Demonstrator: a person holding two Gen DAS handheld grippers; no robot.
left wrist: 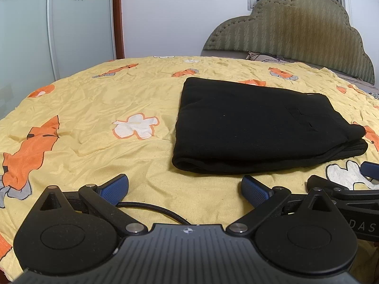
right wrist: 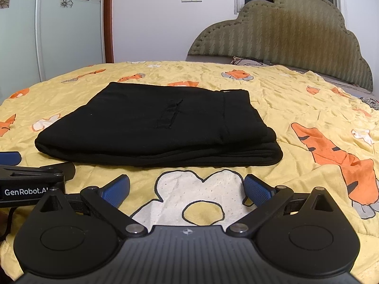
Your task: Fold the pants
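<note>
Black pants (left wrist: 260, 125) lie folded in a flat, layered rectangle on the yellow bedspread (left wrist: 94, 108). In the right wrist view the pants (right wrist: 156, 125) show a pocket seam and the waistband on top. My left gripper (left wrist: 184, 187) is open and empty, just in front of the pants' near edge. My right gripper (right wrist: 187, 187) is open and empty, over a white flower print in front of the pants. Each gripper shows at the other view's edge: the right one (left wrist: 343, 184), the left one (right wrist: 30, 175).
A padded olive headboard (left wrist: 296, 33) stands at the back right with a pillow below it. A wardrobe with frosted flower doors (left wrist: 59, 23) is at the left. A black cable (left wrist: 151, 208) lies under my left gripper. The bedspread has orange animal and white flower prints.
</note>
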